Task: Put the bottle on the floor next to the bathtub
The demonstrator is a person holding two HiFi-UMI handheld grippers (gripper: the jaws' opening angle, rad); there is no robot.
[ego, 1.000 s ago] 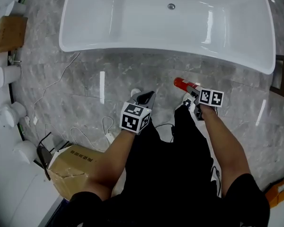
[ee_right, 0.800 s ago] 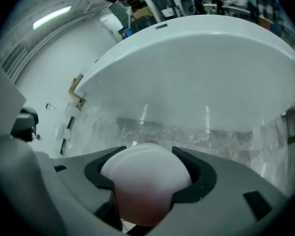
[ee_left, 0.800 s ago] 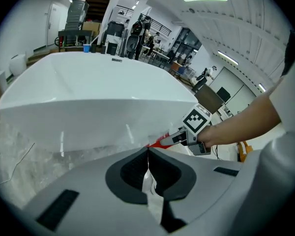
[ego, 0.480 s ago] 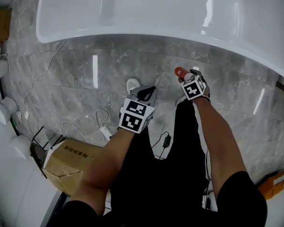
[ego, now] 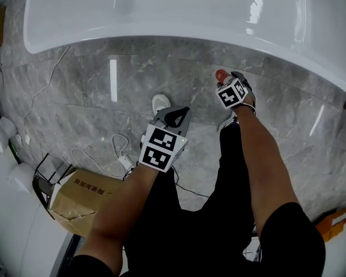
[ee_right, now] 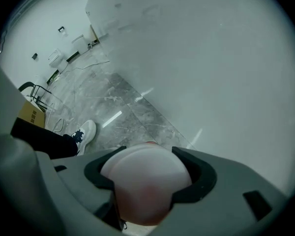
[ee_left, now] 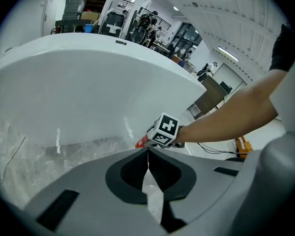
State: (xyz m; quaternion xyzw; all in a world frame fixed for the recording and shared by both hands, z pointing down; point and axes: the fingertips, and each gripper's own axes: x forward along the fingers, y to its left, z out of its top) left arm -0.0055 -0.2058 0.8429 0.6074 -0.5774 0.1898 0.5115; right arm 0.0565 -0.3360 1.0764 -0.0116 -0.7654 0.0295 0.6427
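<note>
Right gripper view shows the right gripper [ee_right: 147,176] clamped on the bottle [ee_right: 145,198], whose pale rounded end fills the space between the jaws. Beyond it lies the marble floor [ee_right: 132,107], and close ahead, to this gripper's right, rises the white wall of the bathtub [ee_right: 211,58]. In the head view the bottle's red cap pokes out ahead of the gripper, toward the tub. The left gripper [ego: 174,116] hangs well off to the right gripper's left, its jaws pressed together on nothing.

The step in hand looks like bringing the bottle down beside the tub. The next move likely calls for lowering it until it rests steadily on the floor, then parting the jaws and drawing back without knocking it over.
</note>
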